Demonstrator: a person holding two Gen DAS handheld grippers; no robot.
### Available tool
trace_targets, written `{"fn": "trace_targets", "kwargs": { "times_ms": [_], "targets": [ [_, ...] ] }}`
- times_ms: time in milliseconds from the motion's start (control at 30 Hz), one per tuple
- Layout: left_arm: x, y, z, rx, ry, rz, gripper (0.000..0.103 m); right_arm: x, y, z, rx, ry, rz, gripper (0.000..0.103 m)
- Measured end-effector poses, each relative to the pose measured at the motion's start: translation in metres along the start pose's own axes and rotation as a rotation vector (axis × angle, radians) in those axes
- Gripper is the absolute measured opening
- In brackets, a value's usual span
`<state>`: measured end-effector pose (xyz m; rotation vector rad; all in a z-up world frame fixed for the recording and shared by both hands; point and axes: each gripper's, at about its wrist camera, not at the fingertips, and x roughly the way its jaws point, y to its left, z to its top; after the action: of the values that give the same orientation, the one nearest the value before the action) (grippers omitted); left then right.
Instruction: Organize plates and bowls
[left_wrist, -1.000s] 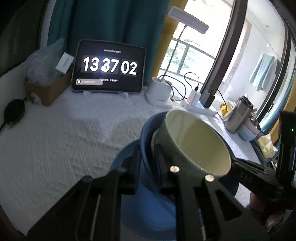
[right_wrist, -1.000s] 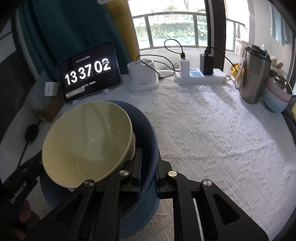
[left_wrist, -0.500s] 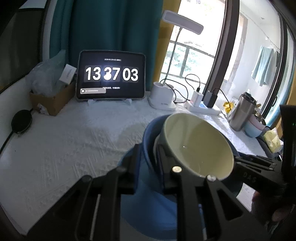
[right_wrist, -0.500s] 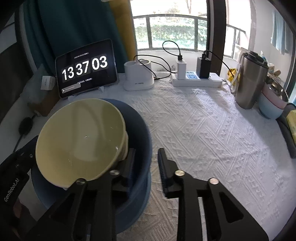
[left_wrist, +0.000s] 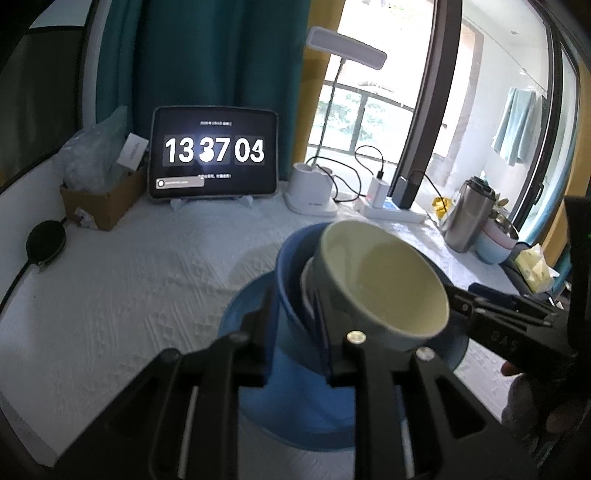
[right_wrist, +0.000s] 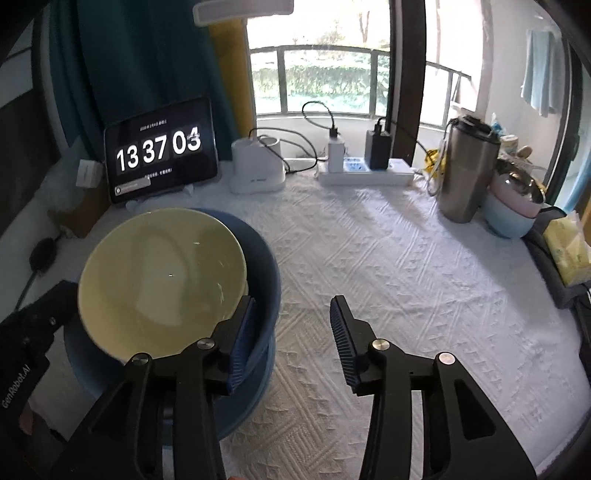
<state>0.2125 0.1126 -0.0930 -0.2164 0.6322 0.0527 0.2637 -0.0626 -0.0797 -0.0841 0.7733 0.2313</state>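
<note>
Right gripper (right_wrist: 291, 321): we've just been spreading these fingers; nothing between them now.
Left gripper (left_wrist: 295, 317): fingers still clenched on the blue bowl (left_wrist: 291, 258) rim.
Cream bowl (right_wrist: 159, 280): tilted inside the blue one, lower left of our right fingers.
Nearer hand: left.

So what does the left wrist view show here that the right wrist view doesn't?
Only the left wrist view shows the left gripper clamped on the blue bowl's wall, and a blue plate beneath. Only the right wrist view shows the right gripper open, its jaws having just been opening. Both show the cream bowl nested inside and the tablet clock.
</note>
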Motion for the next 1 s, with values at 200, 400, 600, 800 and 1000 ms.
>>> {"fn": "trace_targets", "kwargs": {
  "times_ms": [200,400,600,800,1000],
  "targets": [
    [-0.010,-0.006,-0.001,0.007,-0.011,-0.019,0.023,-0.017,-0.002,-0.005,-0.007,-0.022,0.004,0.049],
    [-0.027,-0.018,-0.005,0.034,-0.042,-0.057,0.027,-0.032,-0.007,-0.010,-0.001,-0.044,-0.008,0.049],
    [-0.042,-0.025,-0.010,0.046,-0.060,-0.081,0.037,-0.053,-0.012,-0.017,0.003,-0.075,-0.023,0.049],
    [-0.061,-0.031,-0.015,0.063,-0.087,-0.089,0.046,-0.071,-0.015,-0.025,0.002,-0.099,-0.036,0.049],
    [-0.083,-0.038,-0.018,0.091,-0.137,-0.078,0.054,-0.094,-0.018,-0.034,-0.004,-0.137,-0.061,0.049]
  ]
}}
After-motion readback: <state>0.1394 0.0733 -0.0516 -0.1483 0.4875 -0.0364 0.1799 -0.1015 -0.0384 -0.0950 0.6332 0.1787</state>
